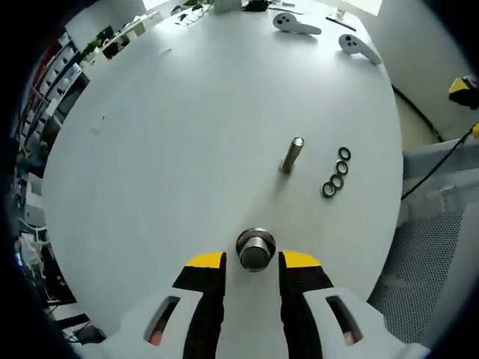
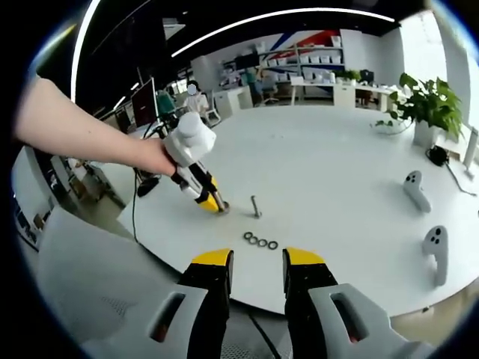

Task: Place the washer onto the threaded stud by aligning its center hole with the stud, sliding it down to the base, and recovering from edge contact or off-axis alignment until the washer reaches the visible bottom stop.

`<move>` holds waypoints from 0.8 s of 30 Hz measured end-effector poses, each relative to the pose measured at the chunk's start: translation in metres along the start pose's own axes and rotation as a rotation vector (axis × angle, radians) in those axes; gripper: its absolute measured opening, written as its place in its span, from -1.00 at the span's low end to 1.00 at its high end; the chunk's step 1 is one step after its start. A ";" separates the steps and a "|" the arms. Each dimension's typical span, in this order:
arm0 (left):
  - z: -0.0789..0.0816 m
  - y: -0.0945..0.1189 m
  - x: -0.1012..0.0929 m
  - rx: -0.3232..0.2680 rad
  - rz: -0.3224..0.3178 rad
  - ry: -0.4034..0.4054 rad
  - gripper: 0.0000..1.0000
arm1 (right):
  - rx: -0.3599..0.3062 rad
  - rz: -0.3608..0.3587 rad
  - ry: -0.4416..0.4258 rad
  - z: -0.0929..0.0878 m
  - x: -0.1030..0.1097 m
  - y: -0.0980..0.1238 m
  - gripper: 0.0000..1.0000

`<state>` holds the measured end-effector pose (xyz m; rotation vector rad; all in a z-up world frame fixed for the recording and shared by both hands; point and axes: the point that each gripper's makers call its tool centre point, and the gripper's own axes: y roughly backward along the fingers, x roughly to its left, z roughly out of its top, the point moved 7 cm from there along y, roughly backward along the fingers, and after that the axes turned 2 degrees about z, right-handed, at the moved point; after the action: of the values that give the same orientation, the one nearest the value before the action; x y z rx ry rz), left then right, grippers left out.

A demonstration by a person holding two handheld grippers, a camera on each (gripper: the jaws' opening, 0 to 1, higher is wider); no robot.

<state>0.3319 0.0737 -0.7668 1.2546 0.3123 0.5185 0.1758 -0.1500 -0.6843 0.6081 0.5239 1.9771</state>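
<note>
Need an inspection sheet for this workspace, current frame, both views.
Surface: round white table, mostly bare.
Job's things: threaded stud upright near mid-table; four dark washers in a row flat beside it, none on the stud. A metal cylinder stands between the left gripper's tips.
Clutter: two white handheld controllers near the table edge; small dark items at the far rim, too small to tell.
Grippers: left gripper held by a hand, tips down at the table near the stud; right gripper open, off the table edge, holding nothing.
Cables: black cable hanging past the table edge.
Surroundings: potted plant, shelving, office desks.
</note>
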 end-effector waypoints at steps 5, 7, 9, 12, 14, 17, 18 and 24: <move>-0.009 0.014 0.002 -0.101 0.017 0.096 -0.47 | 0.003 0.010 0.009 0.000 0.002 0.000 -0.44; -0.015 0.022 0.000 -0.133 0.026 0.109 -0.46 | 0.004 0.014 0.010 0.000 0.002 -0.001 -0.44; -0.020 0.028 -0.001 -0.153 0.035 0.130 -0.46 | 0.007 0.018 0.013 -0.001 0.002 -0.001 -0.44; -0.030 0.036 -0.001 -0.194 0.050 0.197 -0.45 | 0.011 0.024 0.022 0.000 0.004 -0.001 -0.44; -0.034 0.040 -0.003 -0.221 0.045 0.227 -0.44 | 0.011 0.026 0.023 0.000 0.004 -0.001 -0.44; -0.043 0.049 -0.006 -0.250 0.058 0.243 -0.44 | 0.016 0.031 0.026 -0.001 0.005 -0.001 -0.44; -0.046 0.052 -0.007 -0.270 0.061 0.259 -0.44 | 0.018 0.032 0.030 -0.001 0.006 -0.001 -0.44; -0.068 0.056 -0.011 -0.307 0.066 0.357 -0.43 | 0.025 0.039 0.038 -0.001 0.007 -0.001 -0.44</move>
<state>0.2776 0.1360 -0.7334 0.8737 0.4727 0.8177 0.1733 -0.1434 -0.6848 0.6020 0.5645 2.0248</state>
